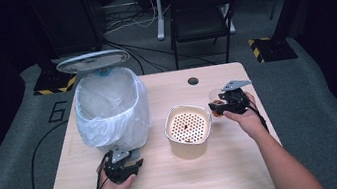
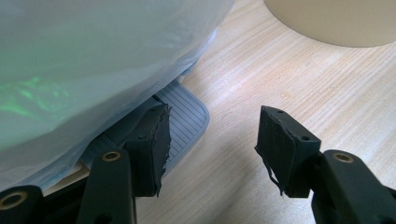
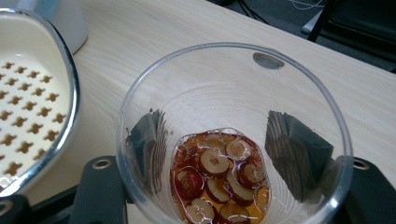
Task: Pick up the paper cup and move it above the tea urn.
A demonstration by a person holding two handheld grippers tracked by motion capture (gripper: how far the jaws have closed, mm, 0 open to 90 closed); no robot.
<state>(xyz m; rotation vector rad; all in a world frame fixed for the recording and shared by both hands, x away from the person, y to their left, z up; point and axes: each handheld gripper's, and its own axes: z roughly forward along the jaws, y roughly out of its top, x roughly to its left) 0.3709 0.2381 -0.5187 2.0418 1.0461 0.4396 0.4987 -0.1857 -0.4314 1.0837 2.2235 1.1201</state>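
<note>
Both jaws outside glass cup (image 3: 233, 140)

The bin's pedal (image 2: 184, 119) is half hidden under the white liner bag (image 2: 93, 60)

You can read one sign here: a large pale numeral "6" (image 1: 59, 112) marked on the grey floor mat (image 1: 10, 163), just off the far left corner of the surface (image 1: 170, 185) and left of the bin. Nothing else carries legible writing. In both gripper views you get no lettering, label or brand on anything in front of you. The yellow-and-black striped blocks (image 1: 54, 86) on the floor beyond the surface are hazard markings without words.
</note>
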